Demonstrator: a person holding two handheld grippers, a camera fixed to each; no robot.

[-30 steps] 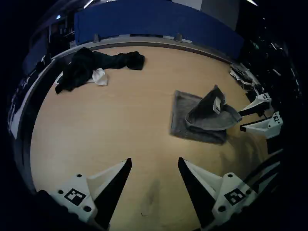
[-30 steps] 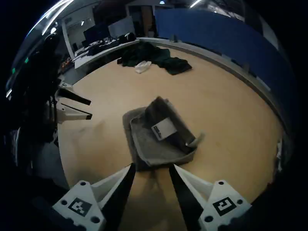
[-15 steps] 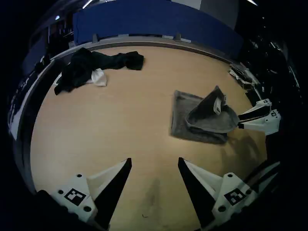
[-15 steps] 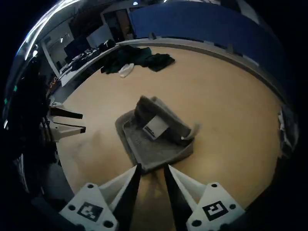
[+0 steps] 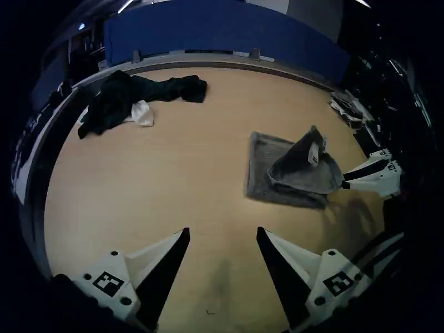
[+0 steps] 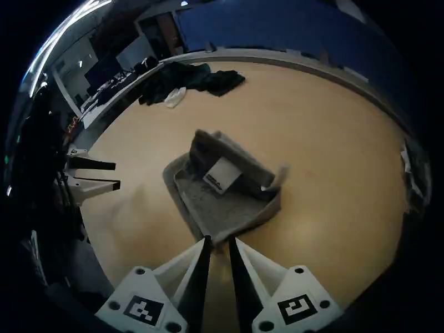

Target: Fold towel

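- The left gripper [image 5: 222, 228] hovers over the light wooden table [image 5: 155, 177], claw wide, nothing in it.
- The rumpled grey terry towel [image 6: 222, 205] lies mid-table, one flap propped up.
- The right gripper [image 6: 218, 240] is down to a narrow slit at the towel's near corner; can't tell if it's pinching.
- A heap of dark clothes [image 5: 119, 97] sits well apart, at the far edge.

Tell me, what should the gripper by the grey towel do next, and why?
Probably squeeze the right gripper fully shut. Its jaws stand nearly closed at the near corner of the rumpled grey cloth towel on the pale wooden table, so a firm pinch seems needed before any lifting. The left gripper hangs open, away from the towel.
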